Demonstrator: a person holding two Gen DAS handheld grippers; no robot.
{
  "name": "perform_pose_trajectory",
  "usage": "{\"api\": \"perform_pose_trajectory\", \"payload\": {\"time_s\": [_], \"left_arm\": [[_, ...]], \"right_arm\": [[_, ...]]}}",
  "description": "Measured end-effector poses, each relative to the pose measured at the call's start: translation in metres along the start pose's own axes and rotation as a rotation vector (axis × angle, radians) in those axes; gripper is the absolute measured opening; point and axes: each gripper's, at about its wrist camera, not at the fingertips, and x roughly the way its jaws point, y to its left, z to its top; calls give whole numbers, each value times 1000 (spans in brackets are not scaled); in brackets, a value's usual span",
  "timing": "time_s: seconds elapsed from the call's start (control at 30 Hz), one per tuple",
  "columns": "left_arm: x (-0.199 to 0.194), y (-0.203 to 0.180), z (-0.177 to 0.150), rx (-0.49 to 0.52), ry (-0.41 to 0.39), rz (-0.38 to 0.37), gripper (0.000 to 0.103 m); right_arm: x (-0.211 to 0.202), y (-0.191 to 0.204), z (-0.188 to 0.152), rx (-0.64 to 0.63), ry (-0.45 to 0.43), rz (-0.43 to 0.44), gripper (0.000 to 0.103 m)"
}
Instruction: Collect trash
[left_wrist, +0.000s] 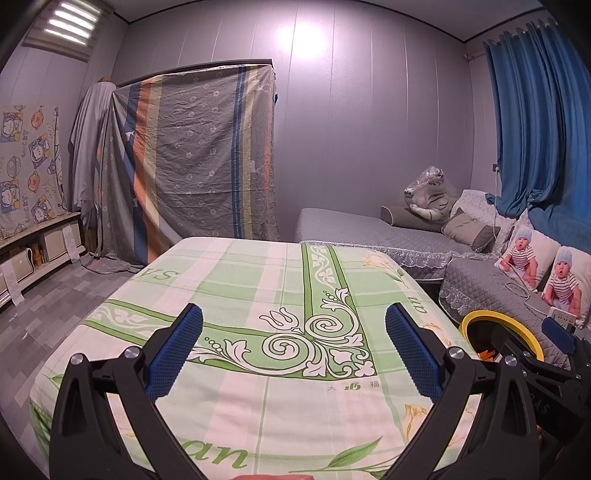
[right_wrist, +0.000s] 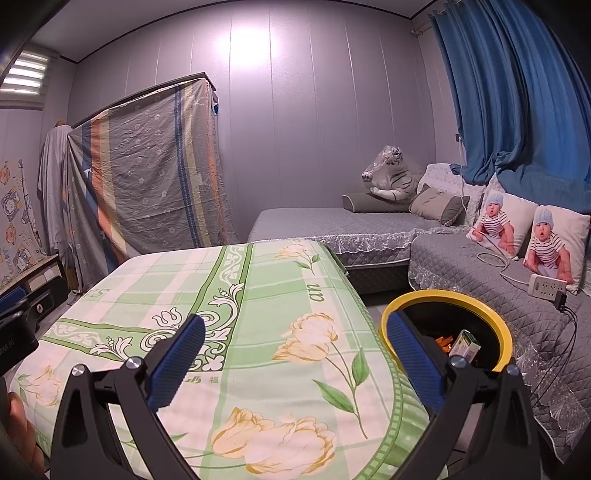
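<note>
Right wrist view puts the yellow-rimmed bin (right_wrist: 447, 332) just ahead-right of the right gripper (right_wrist: 295, 363) — released, empty — with a carton (right_wrist: 464, 345) inside; the left gripper (left_wrist: 293, 354) is also spread, farther off.

Room lighting is dim and cool, with a violet cast. A bright glare patch sits high on the back wall (left_wrist: 301, 40), overexposed in both views. Window blinds (left_wrist: 70, 22) at upper left are blown out to white. Fisheye distortion bends the wall panels and ceiling line; corners vignette to black. Focus is sharp centrally and softens slightly toward the edges. Shadows are soft.
</note>
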Motion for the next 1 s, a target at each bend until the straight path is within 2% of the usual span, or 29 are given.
{"api": "perform_pose_trajectory", "payload": {"time_s": [1.0], "left_arm": [[2,-2,-3,0,8,-2,95]], "right_arm": [[1,0,-4,22,12,-1,95]]}}
